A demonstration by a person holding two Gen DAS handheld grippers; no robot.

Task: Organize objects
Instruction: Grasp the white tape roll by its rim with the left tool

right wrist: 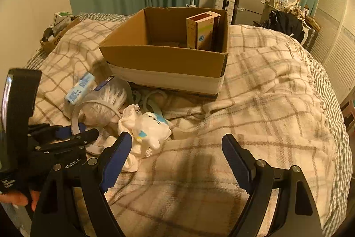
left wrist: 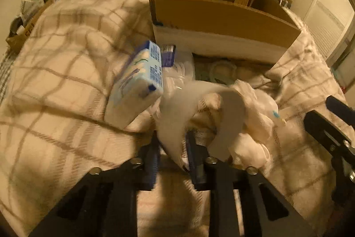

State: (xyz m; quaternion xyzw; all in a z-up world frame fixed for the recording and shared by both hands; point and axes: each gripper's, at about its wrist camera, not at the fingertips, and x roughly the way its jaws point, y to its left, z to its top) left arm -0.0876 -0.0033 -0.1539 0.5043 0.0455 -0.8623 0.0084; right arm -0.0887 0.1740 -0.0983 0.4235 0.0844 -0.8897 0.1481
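My left gripper [left wrist: 172, 137] is shut on a white headband [left wrist: 230, 103], an arc lifted just above the plaid blanket; it also shows in the right wrist view [right wrist: 76, 119]. My right gripper [right wrist: 177, 141] is open and empty over the blanket, to the right of a pile: a white plush toy [right wrist: 153, 128] with blue marks, a cream cloth [right wrist: 128, 119], a blue tissue pack [left wrist: 142, 81] and a clear bag of white items [right wrist: 108, 101]. An open cardboard box [right wrist: 168, 61] stands behind the pile with an upright carton [right wrist: 202, 32] inside.
The plaid blanket [right wrist: 266, 92] covers the bed. A small box of clutter [right wrist: 55, 32] sits at the bed's far left. Green curtains, a fridge [right wrist: 248, 6], a TV and a round mirror stand beyond the bed.
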